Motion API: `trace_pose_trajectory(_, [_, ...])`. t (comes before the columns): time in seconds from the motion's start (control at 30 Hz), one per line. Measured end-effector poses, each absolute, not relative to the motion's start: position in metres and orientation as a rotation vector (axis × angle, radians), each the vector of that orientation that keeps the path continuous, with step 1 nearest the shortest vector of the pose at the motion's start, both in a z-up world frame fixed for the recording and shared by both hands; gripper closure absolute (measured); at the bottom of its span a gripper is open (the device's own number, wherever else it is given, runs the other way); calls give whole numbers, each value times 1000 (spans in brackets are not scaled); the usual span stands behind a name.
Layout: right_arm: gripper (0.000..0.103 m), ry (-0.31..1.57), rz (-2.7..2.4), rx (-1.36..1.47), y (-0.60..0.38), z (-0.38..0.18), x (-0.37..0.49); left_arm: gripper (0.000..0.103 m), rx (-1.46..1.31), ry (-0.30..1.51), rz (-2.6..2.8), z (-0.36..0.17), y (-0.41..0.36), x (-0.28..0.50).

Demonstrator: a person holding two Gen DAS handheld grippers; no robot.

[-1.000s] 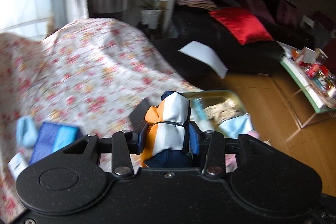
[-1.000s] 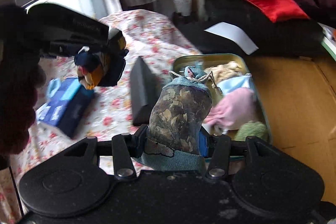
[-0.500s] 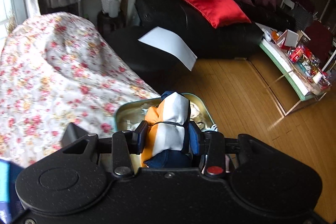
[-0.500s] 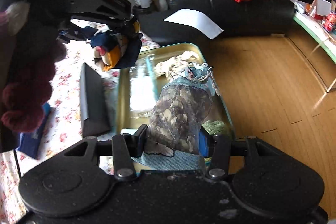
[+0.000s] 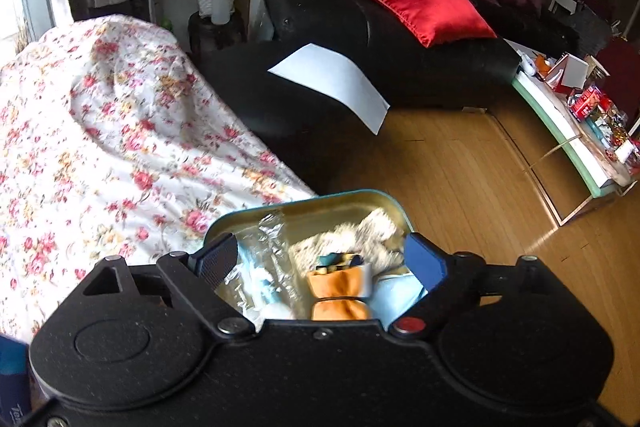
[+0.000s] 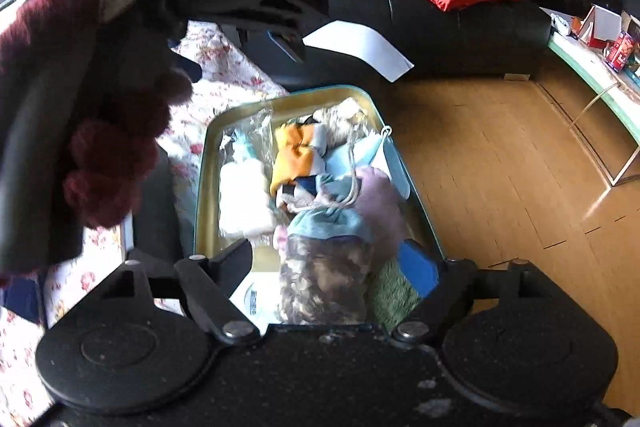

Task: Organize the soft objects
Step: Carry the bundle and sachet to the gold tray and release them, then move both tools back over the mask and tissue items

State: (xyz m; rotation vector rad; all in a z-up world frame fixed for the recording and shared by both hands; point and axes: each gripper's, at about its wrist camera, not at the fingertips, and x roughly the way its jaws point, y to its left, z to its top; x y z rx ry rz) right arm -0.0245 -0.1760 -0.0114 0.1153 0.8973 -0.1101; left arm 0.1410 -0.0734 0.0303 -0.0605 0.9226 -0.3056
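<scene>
So the orange-and-white soft toy [image 5: 338, 285] sits down in the tin [image 5: 384, 199], between the left gripper [image 5: 320, 261]'s jaws but touching neither; those jaws have just been opening and now stand wide and hold nothing, which reads like a drop-off. Its long axis runs straight away from the jaws. Same deal on the right gripper [image 6: 340, 259]: jaws just opened, wide, with the leaf-print drawstring pouch [image 6: 324, 275] loose between them, tied neck pointing away toward the tin's far end. The tin rests on the flowery bed [image 5: 120, 131] by its edge.
</scene>
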Motion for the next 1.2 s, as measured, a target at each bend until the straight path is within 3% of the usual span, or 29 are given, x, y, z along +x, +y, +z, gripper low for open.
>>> trace_pose_trajectory(0.47, [23, 910, -98, 112, -166, 1, -57, 16, -65, 949, -197, 36, -1, 94])
trace_pose_trajectory(1.2, [22, 883, 183, -11, -45, 32, -98, 16, -154, 988, 175, 33, 192, -13])
